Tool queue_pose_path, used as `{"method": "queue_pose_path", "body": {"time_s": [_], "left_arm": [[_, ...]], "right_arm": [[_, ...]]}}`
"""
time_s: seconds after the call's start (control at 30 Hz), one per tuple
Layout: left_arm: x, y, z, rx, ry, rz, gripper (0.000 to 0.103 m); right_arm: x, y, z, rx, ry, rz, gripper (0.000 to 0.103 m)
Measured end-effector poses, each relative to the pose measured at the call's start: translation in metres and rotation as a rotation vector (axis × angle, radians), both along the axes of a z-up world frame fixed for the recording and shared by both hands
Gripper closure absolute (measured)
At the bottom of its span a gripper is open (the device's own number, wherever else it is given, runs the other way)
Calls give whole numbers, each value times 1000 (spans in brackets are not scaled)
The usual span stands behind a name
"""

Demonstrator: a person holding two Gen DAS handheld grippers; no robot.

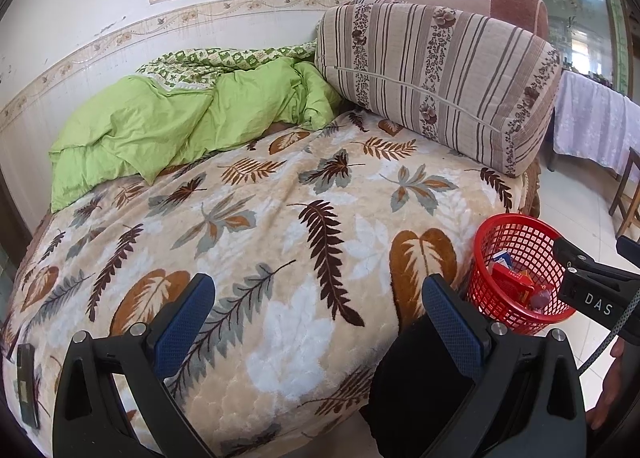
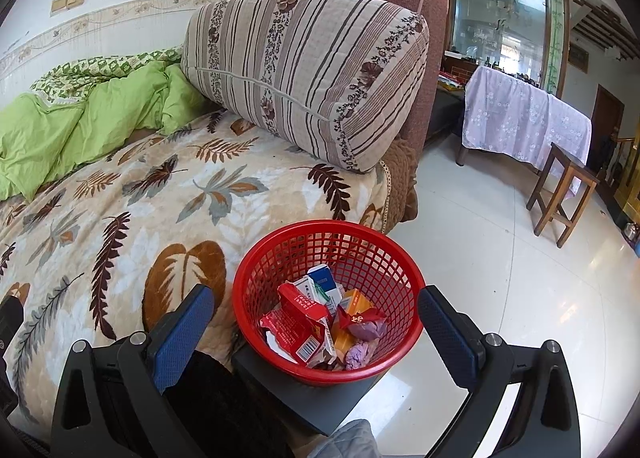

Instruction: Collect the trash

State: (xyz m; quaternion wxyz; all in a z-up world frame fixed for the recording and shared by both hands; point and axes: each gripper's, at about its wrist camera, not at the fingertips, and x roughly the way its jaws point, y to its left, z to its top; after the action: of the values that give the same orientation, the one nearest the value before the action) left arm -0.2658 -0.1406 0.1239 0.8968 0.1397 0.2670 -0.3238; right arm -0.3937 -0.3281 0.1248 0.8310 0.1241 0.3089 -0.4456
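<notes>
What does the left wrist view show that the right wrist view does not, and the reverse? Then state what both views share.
Only the left wrist view shows the right gripper from outside, beside the red basket, and a dark flat object at the bed's left edge. Only the right wrist view shows the wooden stool and the basket's trash clearly, including a red carton. Both share the leaf-patterned blanket, green quilt and striped pillow.

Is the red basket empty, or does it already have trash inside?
It has trash inside. The right wrist view shows the basket holding crumpled red packaging, small cartons and purple wrappers, below the rim.
</notes>
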Motion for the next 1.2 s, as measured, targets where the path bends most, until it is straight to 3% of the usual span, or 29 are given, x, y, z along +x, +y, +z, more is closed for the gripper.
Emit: {"method": "queue_pose_path", "body": {"time_s": [1.2], "left_arm": [[1,6,0,-3,-2,2,0]], "right_arm": [[0,2,-4,16,8,1,1]]}}
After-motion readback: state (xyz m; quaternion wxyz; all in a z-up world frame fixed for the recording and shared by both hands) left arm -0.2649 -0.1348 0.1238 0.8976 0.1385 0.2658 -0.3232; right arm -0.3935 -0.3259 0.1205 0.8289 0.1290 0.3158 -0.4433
